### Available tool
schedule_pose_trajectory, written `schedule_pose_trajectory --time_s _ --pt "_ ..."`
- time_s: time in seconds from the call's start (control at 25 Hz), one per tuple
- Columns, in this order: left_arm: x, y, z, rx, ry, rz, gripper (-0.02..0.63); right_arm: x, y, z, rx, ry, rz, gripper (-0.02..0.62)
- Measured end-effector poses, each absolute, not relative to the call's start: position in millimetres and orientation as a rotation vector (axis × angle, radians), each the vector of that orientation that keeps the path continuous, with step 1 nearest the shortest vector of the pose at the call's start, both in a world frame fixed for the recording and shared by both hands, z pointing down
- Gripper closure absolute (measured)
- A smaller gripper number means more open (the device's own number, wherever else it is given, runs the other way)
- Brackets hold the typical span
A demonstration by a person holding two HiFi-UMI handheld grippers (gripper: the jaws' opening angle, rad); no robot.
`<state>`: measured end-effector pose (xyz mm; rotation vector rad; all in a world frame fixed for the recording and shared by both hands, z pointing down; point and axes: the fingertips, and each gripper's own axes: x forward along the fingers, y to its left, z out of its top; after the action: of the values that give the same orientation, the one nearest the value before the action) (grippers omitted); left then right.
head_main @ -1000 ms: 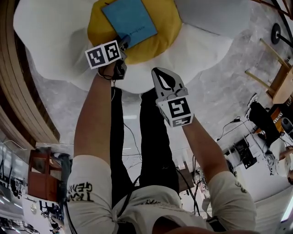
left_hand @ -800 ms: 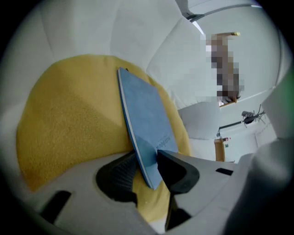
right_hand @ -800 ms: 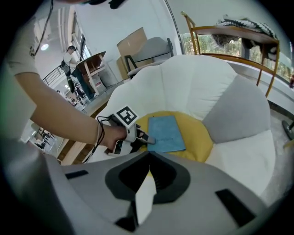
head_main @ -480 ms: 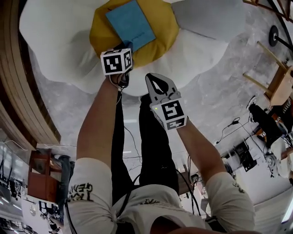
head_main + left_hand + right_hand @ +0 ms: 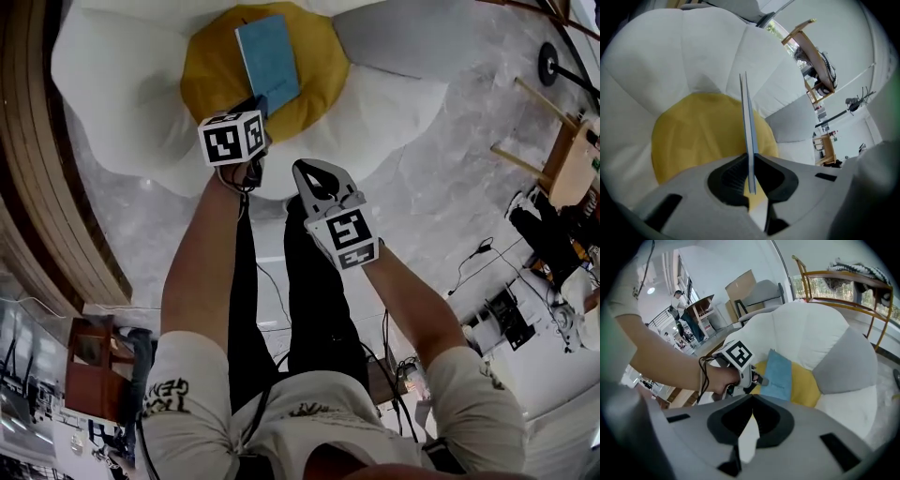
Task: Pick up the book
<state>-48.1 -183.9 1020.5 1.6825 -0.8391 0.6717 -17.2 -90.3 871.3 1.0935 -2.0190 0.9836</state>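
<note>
A thin light-blue book (image 5: 268,61) is lifted at a tilt over the yellow centre cushion (image 5: 211,80) of a flower-shaped seat. My left gripper (image 5: 259,101) grips the book's near edge, and its jaws are still closing on it. In the left gripper view the book (image 5: 749,122) stands edge-on, pinched between the dark pads (image 5: 736,173). My right gripper (image 5: 310,171) hovers shut and empty in front of the seat, to the right of the left one. The right gripper view shows its tips (image 5: 752,411) together, with the book (image 5: 778,373) and the left gripper (image 5: 758,378) beyond.
Big white petal cushions (image 5: 117,89) and a grey one (image 5: 394,37) ring the yellow centre. A curved wooden wall (image 5: 33,216) runs down the left. Wooden furniture (image 5: 562,159) and cables (image 5: 469,262) are on the marble floor at right. My legs (image 5: 314,300) are below.
The left gripper has closed on the book's near edge and raised it, so the book went from lying flat to tilted up. Both grippers have risen a little.
</note>
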Motion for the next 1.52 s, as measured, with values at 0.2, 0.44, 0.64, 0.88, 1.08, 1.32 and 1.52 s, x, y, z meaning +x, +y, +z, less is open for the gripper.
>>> schedule_pose_trajectory --time_s 0.2,0.44,0.64,0.88,1.08,1.32,1.52 --pt "-56.0 -184.7 980.7 1.68 -0.88 0.617 0.555 -4.9 -109.5 847.7 1.187 -2.024 0.946 0.569" --pt "-72.3 -179.9 924.9 1.711 -0.901 0.578 0.555 -5.8 -117.6 828.5 1.228 -2.011 1.006 0.569" --pt "-74.8 -180.2 867.3 1.816 -0.902 0.626 0.555 -7.8 -127.0 790.8 1.261 -2.009 0.983 0.569" --pt "-68.4 -201.8 772.7 1.957 -0.945 0.637 0.555 -5.6 -170.0 707.9 1.412 -2.047 0.944 0.569" --pt "-53.7 -209.5 672.9 2.026 -1.001 0.571 0.555 12.8 -187.0 626.3 1.507 -2.045 0.938 0.569" --pt "-39.3 -245.9 551.1 2.162 -1.068 0.495 0.555 44.0 -233.0 505.4 1.697 -2.144 0.8 0.569" --pt "-28.8 -261.0 448.7 2.332 -1.16 0.449 0.555 54.2 -241.0 413.9 1.78 -2.204 0.637 0.569"
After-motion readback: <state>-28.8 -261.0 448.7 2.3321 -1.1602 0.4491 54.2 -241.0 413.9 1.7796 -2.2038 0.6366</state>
